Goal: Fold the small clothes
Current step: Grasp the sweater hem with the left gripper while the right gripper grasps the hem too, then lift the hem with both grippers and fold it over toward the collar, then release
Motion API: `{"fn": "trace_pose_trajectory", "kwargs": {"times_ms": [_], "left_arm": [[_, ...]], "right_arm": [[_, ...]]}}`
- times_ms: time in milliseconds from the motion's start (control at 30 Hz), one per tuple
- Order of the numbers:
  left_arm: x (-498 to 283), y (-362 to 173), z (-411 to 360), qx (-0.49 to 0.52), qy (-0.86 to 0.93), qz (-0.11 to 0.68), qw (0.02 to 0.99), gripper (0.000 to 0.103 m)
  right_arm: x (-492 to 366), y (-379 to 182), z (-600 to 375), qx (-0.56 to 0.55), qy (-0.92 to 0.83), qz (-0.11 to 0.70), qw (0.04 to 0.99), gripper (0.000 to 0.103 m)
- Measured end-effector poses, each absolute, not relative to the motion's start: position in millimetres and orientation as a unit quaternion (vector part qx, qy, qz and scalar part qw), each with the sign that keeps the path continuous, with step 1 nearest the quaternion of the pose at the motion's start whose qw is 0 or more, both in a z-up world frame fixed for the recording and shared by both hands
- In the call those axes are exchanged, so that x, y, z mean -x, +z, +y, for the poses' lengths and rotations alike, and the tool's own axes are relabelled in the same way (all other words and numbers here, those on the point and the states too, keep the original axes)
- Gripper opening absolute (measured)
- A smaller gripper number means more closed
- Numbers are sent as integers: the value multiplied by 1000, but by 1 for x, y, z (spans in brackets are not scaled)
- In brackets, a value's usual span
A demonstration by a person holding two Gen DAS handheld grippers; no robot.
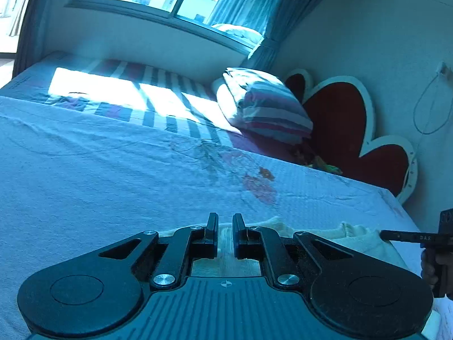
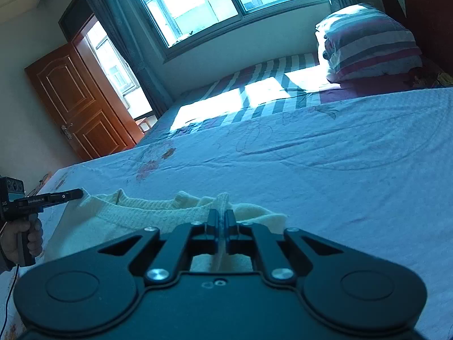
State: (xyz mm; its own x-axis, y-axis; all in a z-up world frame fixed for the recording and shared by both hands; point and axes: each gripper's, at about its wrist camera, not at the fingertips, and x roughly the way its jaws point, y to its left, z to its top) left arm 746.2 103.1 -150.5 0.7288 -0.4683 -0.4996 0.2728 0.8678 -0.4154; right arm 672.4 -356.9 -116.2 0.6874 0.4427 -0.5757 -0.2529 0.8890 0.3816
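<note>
A small cream knitted sweater (image 2: 136, 212) lies on the light blue bed sheet (image 2: 325, 175) near the bed's front edge. My right gripper (image 2: 220, 218) is shut on a raised fold of its edge. My left gripper (image 1: 225, 222) has its fingers close together around cream fabric (image 1: 226, 246) of the same sweater; a narrow gap shows between the fingertips. In the right wrist view the left gripper (image 2: 76, 194) shows side-on at the sweater's left corner. In the left wrist view the right gripper (image 1: 396, 236) shows at the right edge.
A striped pillow (image 1: 266, 104) leans against a red heart-shaped headboard (image 1: 339, 124) at the far end of the bed. A window (image 2: 212, 0) with curtains is behind the bed. A wooden door (image 2: 76, 99) stands at the left.
</note>
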Motion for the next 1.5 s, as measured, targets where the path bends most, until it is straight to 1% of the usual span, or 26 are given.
{"fn": "trace_pose_trajectory", "kwargs": {"times_ms": [33,67,100,133,167,200,267,333,367,400,467,533,600,633,667,700,900,1000,1133,1267,1367,1400,1433,1467,1500], "left_arm": [[-744,-149,106,166,-197,302,918,8],[-742,-149,109,172,-202,300,916,10],[-740,-148,111,172,-211,298,915,31],[-738,-147,111,164,-214,297,916,47],[-737,-146,109,147,-210,297,920,73],[-737,-145,107,129,-213,297,922,75],[-740,-144,102,101,-223,309,919,74],[-741,-144,92,61,-227,315,919,65],[-742,-144,89,46,-227,326,917,57],[-744,-146,86,36,-228,331,915,52],[-743,-146,80,21,-240,339,909,48],[-743,-146,75,10,-244,341,908,48],[-746,-145,72,7,-245,343,907,48],[-747,-144,71,12,-251,345,904,48],[-747,-144,70,15,-259,344,903,37],[-748,-145,69,19,-267,346,899,3],[-737,-128,73,46,-276,285,917,3],[-744,-121,75,60,-275,273,920,3],[-759,-126,69,54,-263,289,919,3],[-774,-150,62,42,-233,332,913,3],[-771,-156,63,52,-221,334,915,3],[-769,-154,64,54,-211,337,916,7],[-760,-149,65,44,-184,335,923,12],[-745,-141,67,28,-162,323,932,22],[-730,-135,68,17,-154,310,938,24]], "right_arm": [[-675,-119,-357,-132,178,352,909,7],[-676,-121,-358,-139,177,352,909,11],[-674,-120,-360,-149,172,346,910,24],[-673,-119,-362,-159,175,342,909,36],[-672,-118,-365,-170,184,339,907,38],[-673,-117,-366,-172,187,340,906,39],[-677,-119,-366,-168,185,351,902,38],[-680,-121,-364,-166,191,358,899,31],[-681,-121,-361,-158,197,357,899,31],[-681,-122,-359,-153,200,357,899,31],[-683,-123,-352,-141,205,364,898,28],[-683,-122,-348,-127,204,363,900,16],[-681,-121,-343,-113,209,362,901,10],[-681,-121,-341,-106,208,363,902,10],[-681,-121,-339,-99,207,363,903,9],[-680,-120,-337,-94,206,362,904,7],[-669,-106,-336,-83,208,329,917,5],[-666,-94,-337,-81,210,305,925,5],[-674,-89,-340,-88,204,293,930,5],[-692,-107,-340,-94,178,320,926,5],[-702,-128,-339,-95,161,355,916,6],[-699,-130,-339,-99,159,349,918,6],[-696,-130,-340,-107,154,351,918,15],[-694,-126,-341,-110,142,352,919,24],[-683,-118,-341,-94,112,345,927,30]]}}
